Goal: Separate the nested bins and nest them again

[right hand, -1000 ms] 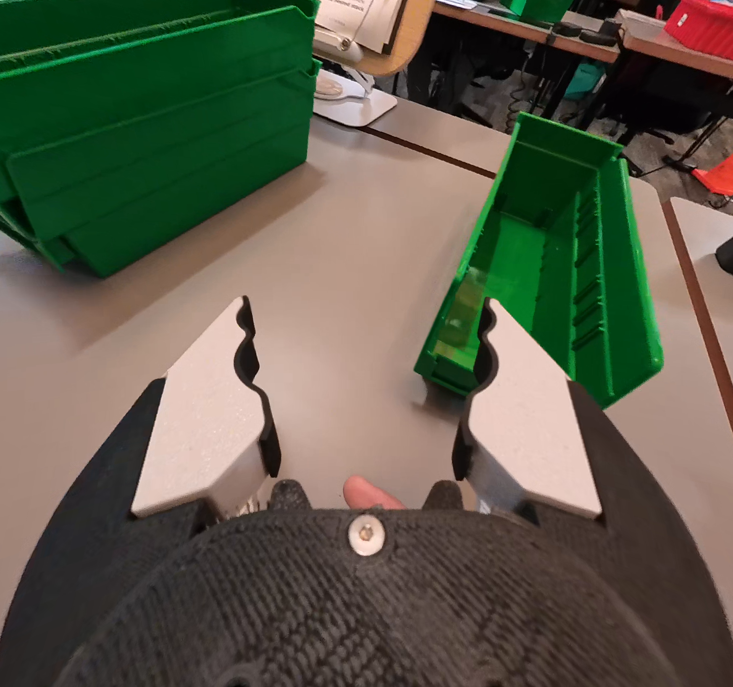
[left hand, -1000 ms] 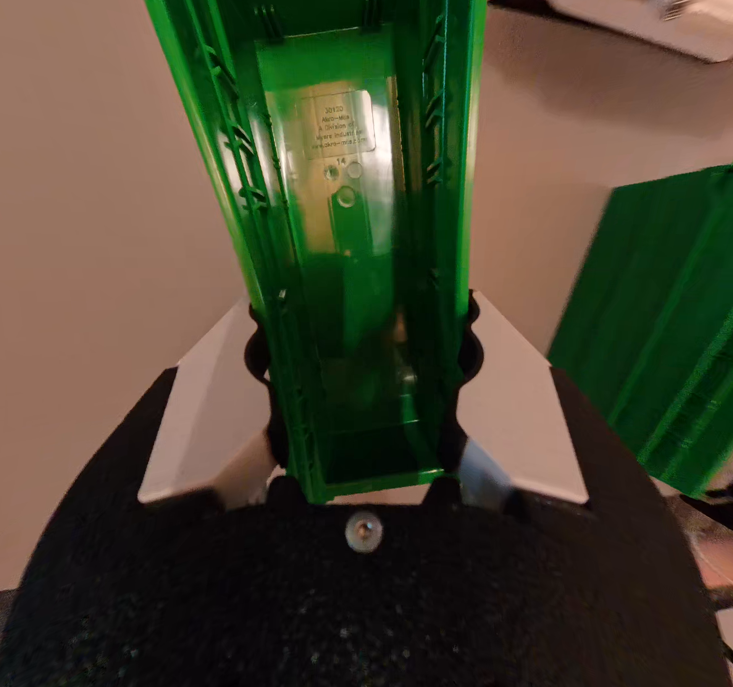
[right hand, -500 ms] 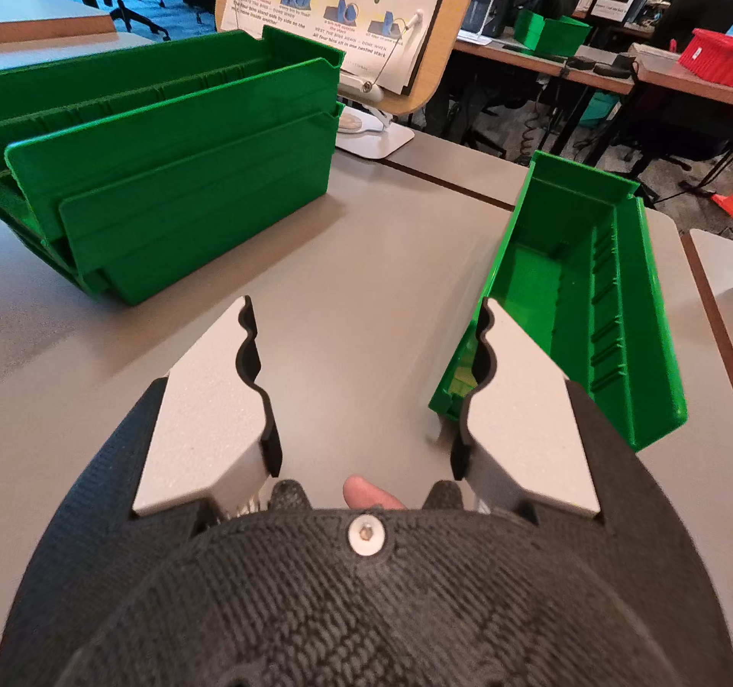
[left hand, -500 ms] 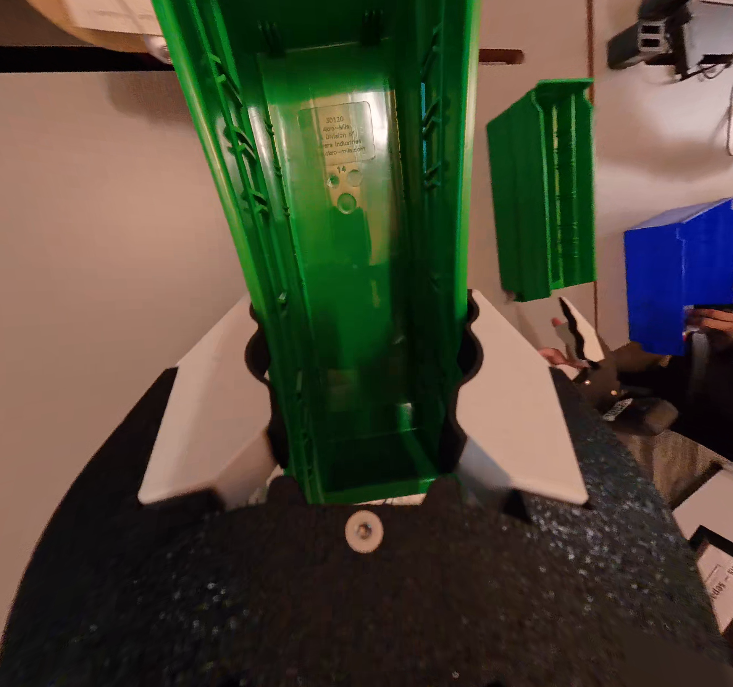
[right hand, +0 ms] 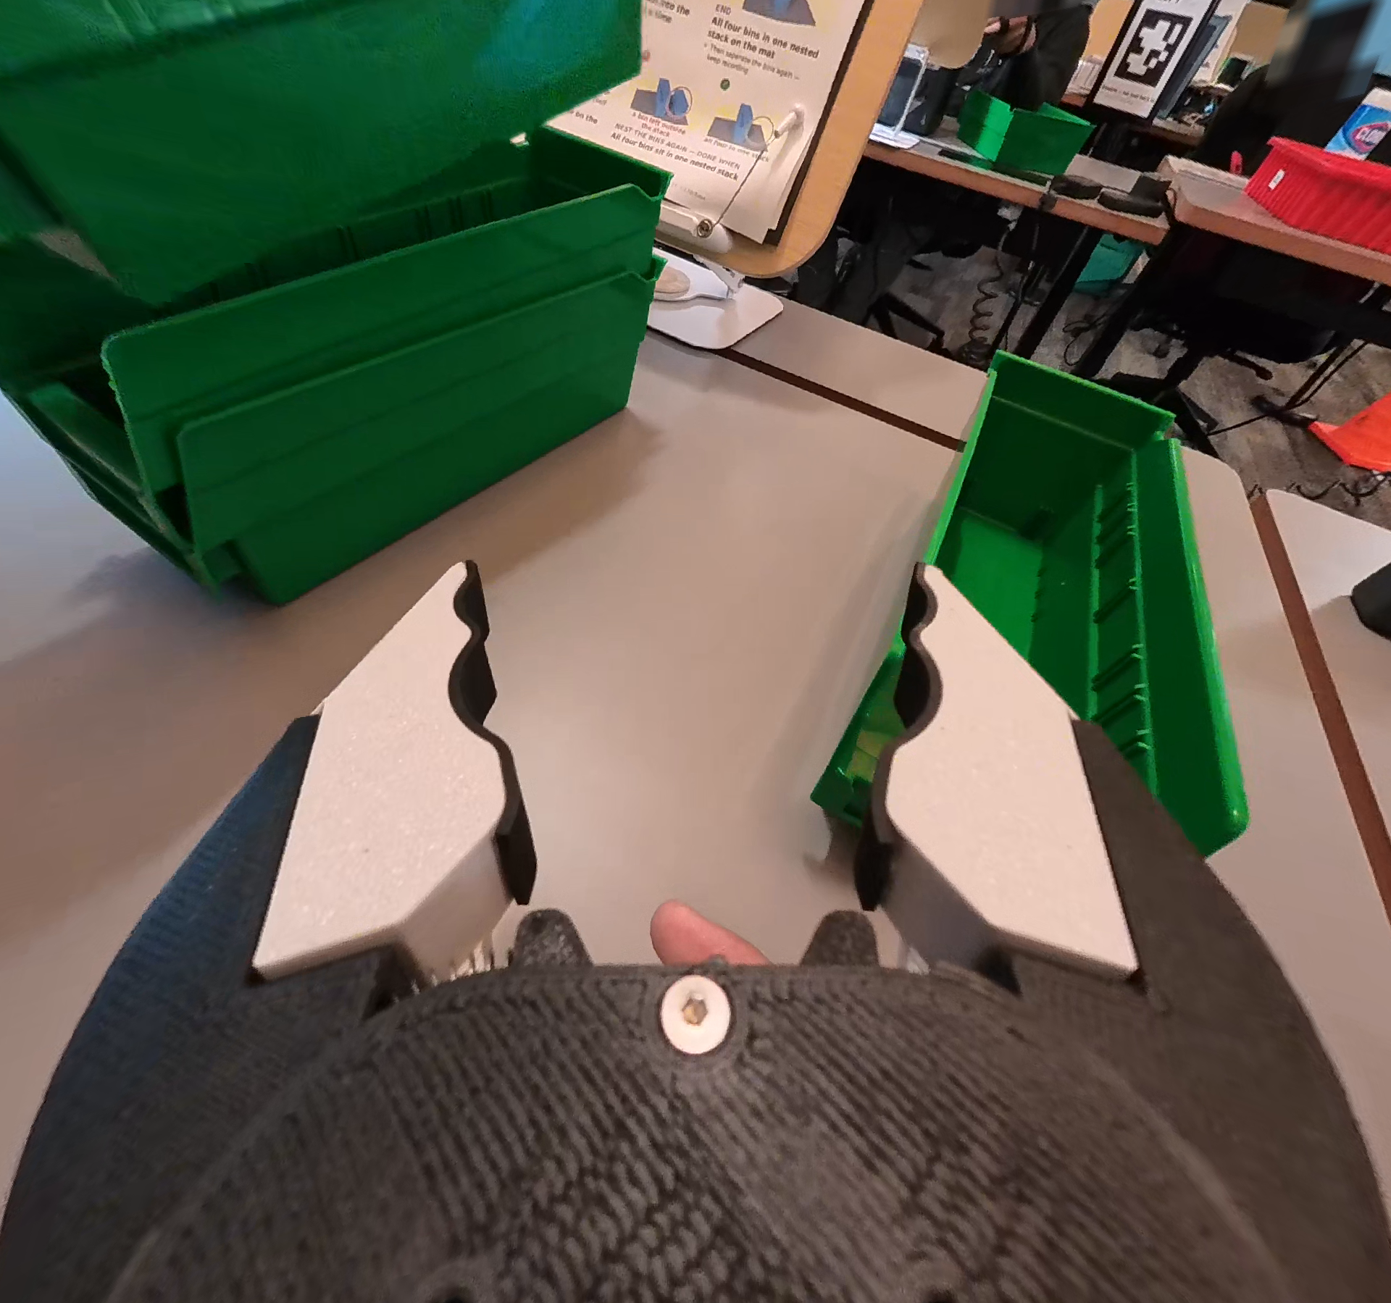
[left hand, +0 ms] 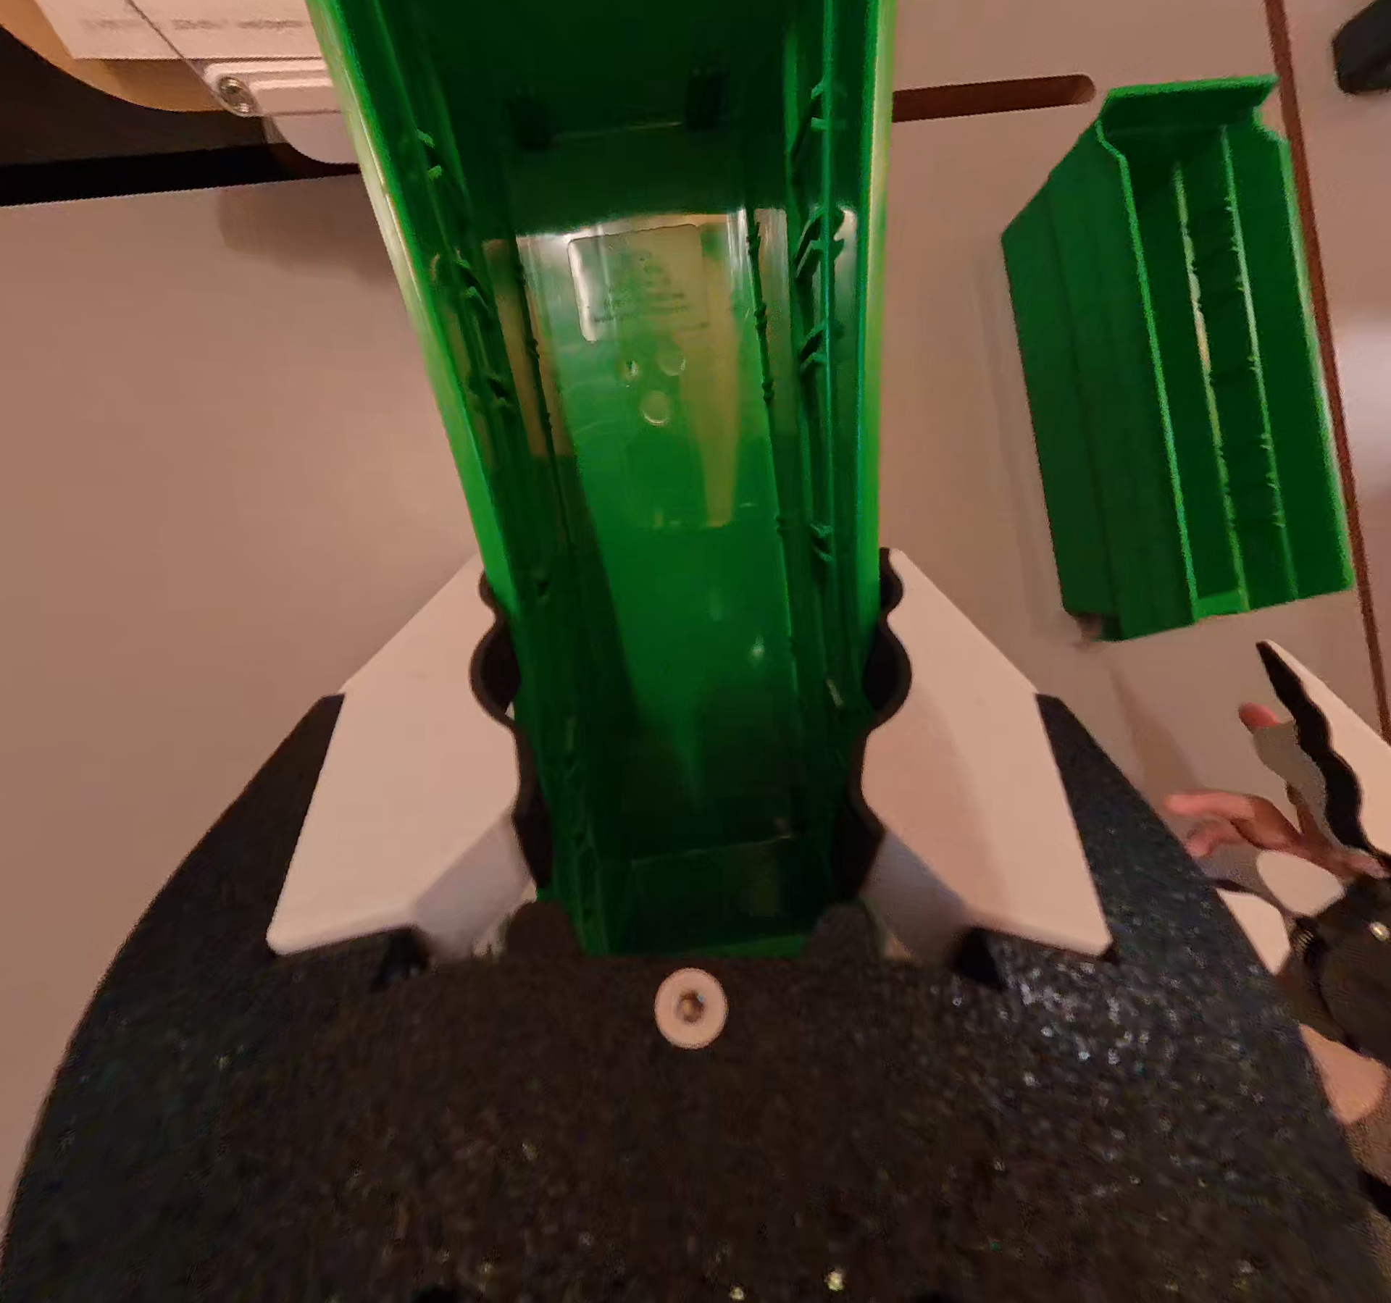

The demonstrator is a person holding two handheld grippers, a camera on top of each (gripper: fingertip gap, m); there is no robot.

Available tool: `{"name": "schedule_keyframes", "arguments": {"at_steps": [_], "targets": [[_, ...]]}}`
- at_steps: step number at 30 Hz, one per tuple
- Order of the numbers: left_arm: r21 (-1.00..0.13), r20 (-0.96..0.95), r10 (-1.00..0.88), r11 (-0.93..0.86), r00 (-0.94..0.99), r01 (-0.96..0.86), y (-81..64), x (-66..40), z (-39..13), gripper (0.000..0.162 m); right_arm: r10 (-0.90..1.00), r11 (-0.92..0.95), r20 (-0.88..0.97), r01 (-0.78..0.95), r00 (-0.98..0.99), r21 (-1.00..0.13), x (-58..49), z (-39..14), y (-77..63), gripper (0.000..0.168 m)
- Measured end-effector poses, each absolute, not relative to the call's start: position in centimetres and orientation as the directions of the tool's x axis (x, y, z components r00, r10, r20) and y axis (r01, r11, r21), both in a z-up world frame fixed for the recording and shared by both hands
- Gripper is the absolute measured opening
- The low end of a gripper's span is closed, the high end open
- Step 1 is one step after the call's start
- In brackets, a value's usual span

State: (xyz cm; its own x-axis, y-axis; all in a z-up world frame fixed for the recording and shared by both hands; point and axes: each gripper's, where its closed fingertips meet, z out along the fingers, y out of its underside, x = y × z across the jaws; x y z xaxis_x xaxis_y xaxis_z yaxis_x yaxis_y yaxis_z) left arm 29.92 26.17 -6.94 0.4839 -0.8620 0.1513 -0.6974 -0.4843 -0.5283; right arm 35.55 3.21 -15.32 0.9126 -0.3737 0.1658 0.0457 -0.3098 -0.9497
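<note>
The left tongs [left hand: 689, 725] clamp one green bin [left hand: 647, 401] by its end, lifted above the nested stack [right hand: 391, 394]. The right tongs [right hand: 696, 732] gape empty over the counter [right hand: 700, 514], beside a lone bin [right hand: 1084, 589].

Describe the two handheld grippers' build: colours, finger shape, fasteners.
The left gripper and the right gripper look identical: a rough black, grainy 3D-printed body, two white wedge-shaped fingers lined with wavy black pads, and one pale round screw at the centre. No cables or sleeves show.
</note>
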Motion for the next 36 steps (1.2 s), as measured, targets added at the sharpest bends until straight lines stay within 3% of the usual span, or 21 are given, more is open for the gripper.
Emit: {"name": "schedule_keyframes", "arguments": {"at_steps": [12, 36], "targets": [[-0.552, 0.086, -0.859, -0.462, 0.504, -0.694, 26.1, 30.4, -9.3, 0.094, -0.378, -0.330, 0.157, 0.026, 0.912, -0.944, 36.1, -16.3, 3.3, 0.109], [-0.475, 0.062, -0.878, -0.445, 0.475, -0.760, 25.9, 30.6, -15.0, 0.098, -0.368, -0.373, 0.157, 0.009, 0.917, -0.928, 36.4, -18.0, 3.6, 0.109]]}}
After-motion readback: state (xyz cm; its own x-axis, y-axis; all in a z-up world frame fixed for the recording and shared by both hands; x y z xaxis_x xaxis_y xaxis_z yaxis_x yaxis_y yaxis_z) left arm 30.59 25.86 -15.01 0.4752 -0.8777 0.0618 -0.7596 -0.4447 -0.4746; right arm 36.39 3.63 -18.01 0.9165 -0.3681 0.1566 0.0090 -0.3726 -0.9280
